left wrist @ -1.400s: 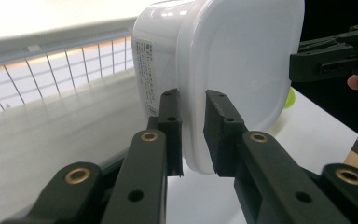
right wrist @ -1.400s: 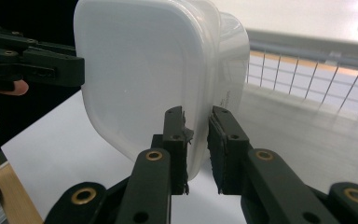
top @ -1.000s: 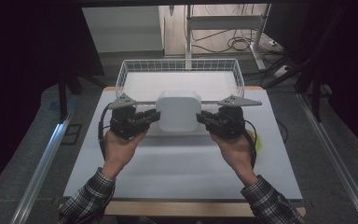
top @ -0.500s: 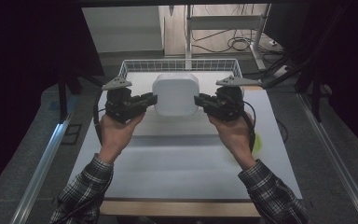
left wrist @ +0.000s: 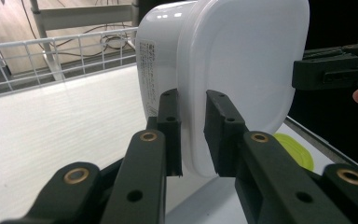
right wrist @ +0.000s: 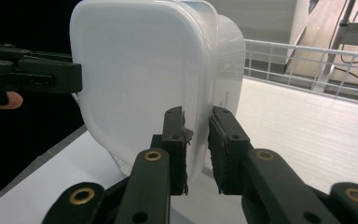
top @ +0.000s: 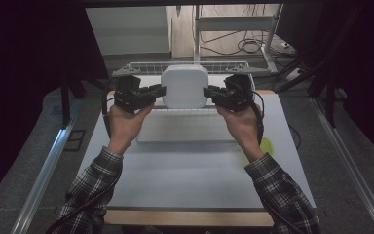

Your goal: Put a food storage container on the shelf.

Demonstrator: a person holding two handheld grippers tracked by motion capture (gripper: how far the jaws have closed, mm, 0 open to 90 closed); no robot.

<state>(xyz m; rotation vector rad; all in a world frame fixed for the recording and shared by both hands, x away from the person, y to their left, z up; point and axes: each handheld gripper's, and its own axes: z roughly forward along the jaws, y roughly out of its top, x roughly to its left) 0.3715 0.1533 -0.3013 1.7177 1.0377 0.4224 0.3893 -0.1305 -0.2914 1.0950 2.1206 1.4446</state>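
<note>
You have the white lidded container (top: 185, 86) up off the counter (top: 195, 170), carried between both hands just in front of the wire basket (top: 141, 68) at the far edge. Left gripper (top: 159, 91) pinches the rim at the container's left edge, right gripper (top: 209, 92) the rim at its right edge; in both gripper views the jaws are nearly closed, with only the thin lip of lid and rim clamped between the pads. Risks, as I judge them: each hold is a narrow pinch on smooth plastic, so if your hands drift apart or one rises faster than the other, the rim could slide out of one pair of jaws and the container would swing and drop. Squeezing the lid seam could also pop the lid loose. The basket's near wire (top: 185, 63) sits close ahead; carrying the container too low could catch its base on that wire. Orientation: in the high view the lid's broad face is turned toward the camera, and in the left gripper view the label side (left wrist: 150, 70) and body lie beyond the lid. Outline is a rounded square, so I can name no clear long axis; the line between your two grips runs left to right across the counter
</note>
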